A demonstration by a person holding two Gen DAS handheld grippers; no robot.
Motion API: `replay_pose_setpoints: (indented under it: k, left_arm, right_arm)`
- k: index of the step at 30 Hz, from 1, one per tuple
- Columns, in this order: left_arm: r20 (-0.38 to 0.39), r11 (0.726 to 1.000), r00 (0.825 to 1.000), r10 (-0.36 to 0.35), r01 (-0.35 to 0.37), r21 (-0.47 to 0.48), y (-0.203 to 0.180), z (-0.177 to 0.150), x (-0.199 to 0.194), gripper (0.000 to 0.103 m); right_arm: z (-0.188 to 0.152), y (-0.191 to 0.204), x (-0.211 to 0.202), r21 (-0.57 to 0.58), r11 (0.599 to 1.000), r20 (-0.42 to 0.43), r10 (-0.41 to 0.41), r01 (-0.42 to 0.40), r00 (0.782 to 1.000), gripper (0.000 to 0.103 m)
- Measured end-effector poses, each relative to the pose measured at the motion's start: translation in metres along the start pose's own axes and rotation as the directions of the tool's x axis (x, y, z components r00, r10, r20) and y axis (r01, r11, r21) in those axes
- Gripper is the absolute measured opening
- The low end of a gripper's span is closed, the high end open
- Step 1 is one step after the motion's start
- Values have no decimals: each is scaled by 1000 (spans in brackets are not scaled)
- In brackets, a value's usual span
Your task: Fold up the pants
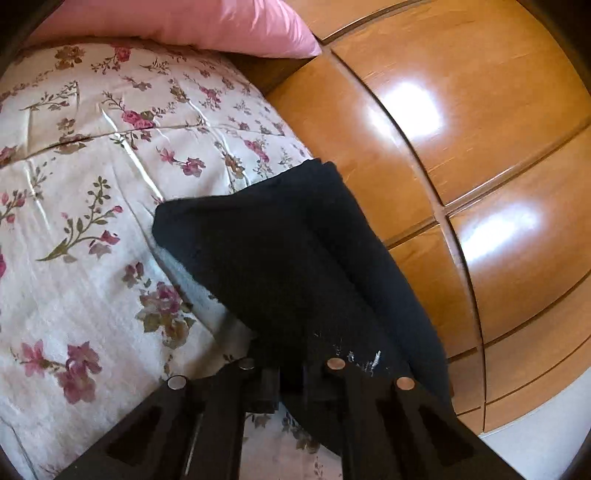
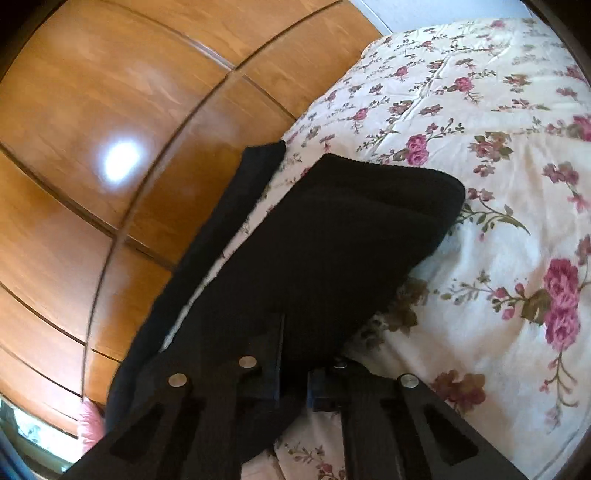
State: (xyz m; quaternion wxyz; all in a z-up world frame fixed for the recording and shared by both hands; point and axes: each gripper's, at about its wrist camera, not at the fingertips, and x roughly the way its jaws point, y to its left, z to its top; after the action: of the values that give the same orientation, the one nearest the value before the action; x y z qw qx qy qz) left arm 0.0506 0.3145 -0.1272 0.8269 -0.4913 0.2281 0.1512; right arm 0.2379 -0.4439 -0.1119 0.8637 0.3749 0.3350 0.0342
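Left wrist: jaws clamped on pants [image 1: 295,258]

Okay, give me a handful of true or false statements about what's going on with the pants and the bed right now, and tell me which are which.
1. The pants are black. True.
2. The bedspread is plain blue. False: it is cream with pink and red flowers.
3. A pink pillow lies at one end of the bed. True.
4. The pants lie flat and untouched on the bed. False: the left claw and the right claw are each shut on the pants, and the fabric drapes from them.
5. Glossy wooden panels stand beside the bed. True.
6. A person's bare hand holds the pants. False: no hand is in view.
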Motion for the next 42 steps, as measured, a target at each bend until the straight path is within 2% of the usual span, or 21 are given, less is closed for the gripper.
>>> replay_pose_setpoints:
  k: [3,6,9,14,19,23,26,29,32,35,36,38,39,40,41,42]
  left_arm:
    - [8,1000,1000,6,-6,14,-7,-1,-11,7]
    - [28,998,998,-64,64,-15,-8,4,-37,6]
    - [55,991,990,-131,132,-10,-15,8,-63,6]
    - [77,982,979,-191,190,20,-25,6,-94,6]
    - [100,969,964,-245,248,-14,-23,8,-118,5]
    - [100,963,959,-267,269,-8,-16,5,-146,5]
    - [99,970,965,-244,241,40,-7,-5,-173,5]
    - [71,979,977,-202,201,24,9,-17,-184,5]
    - [26,993,993,-116,116,13,33,-32,-180,5]
    - [-37,996,998,-58,56,-63,60,-43,-163,5]
    - [-54,994,996,-65,60,-91,67,-45,-157,6]
    - [-77,994,995,-60,52,-97,71,-46,-152,7]
    - [-74,995,996,-57,51,-85,70,-46,-151,8]
    - [-62,997,997,-54,50,-64,67,-45,-152,20]
    - [-48,998,998,-48,46,-42,63,-44,-153,26]
    - [-39,999,998,-46,45,-26,61,-43,-152,26]
  right_arm:
    - [1,0,-2,11,1000,-8,-5,5,1000,8]
    - [6,6,-11,11,1000,-19,2,-2,1000,8]
    - [11,15,-32,-11,999,11,51,-51,999,8]
    - [16,29,-54,-74,995,16,67,-66,998,8]
    - [19,28,-76,-60,995,48,84,-81,995,8]
    - [20,23,-95,-58,994,41,98,-95,994,8]
    - [16,19,-111,-77,992,35,103,-100,994,8]
    - [9,6,-115,-94,993,-3,71,-71,997,8]
    - [-4,-15,-108,-67,997,-49,32,-35,998,8]
    - [-17,-39,-97,-16,1000,-100,-1,-1,995,13]
    - [-19,-45,-94,5,1000,-112,6,-5,994,13]
    - [-17,-59,-96,91,994,-88,74,-66,993,15]
    - [-15,-64,-98,128,988,-76,94,-84,993,18]
    - [-12,-68,-100,162,982,-61,111,-100,992,23]
    - [-8,-72,-102,185,977,-41,119,-109,992,26]
    - [-4,-74,-103,197,975,-28,109,-101,994,29]
